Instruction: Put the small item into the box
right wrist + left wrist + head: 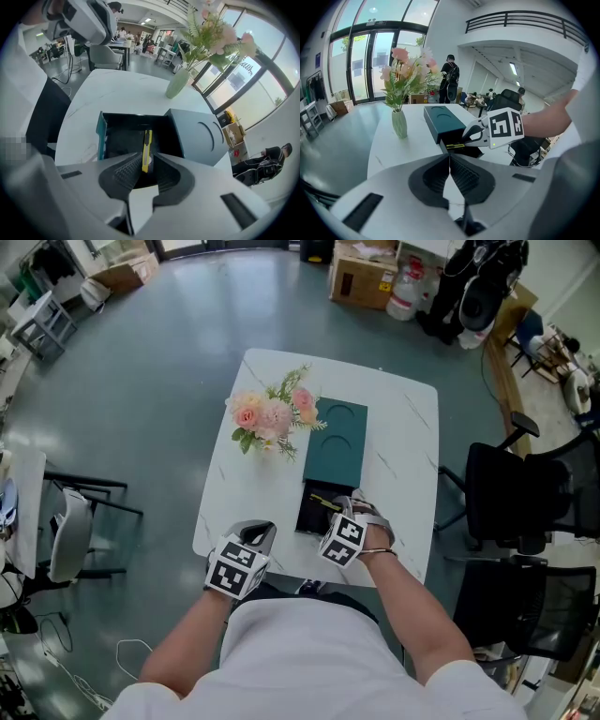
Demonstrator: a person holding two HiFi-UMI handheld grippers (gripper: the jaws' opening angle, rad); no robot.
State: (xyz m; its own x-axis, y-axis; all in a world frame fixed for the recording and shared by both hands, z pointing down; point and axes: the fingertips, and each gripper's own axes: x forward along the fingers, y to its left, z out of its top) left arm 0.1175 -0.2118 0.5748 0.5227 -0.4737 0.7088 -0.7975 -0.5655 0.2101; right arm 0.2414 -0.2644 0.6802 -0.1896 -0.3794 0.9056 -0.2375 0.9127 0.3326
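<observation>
you're pinching the slim yellow item [146,146] by its near end in your right gripper [148,162] over the box [100,136]; it's looking light, stiff and slippery. your left gripper [450,161] is sitting closed, empty.

The box [336,442] is dark teal, black inside; the small item [146,151] is yellow. The table [405,427] is veined white, the flowers [272,413] pink.

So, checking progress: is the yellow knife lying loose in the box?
No, the right tongs grip the knife over the open box.
</observation>
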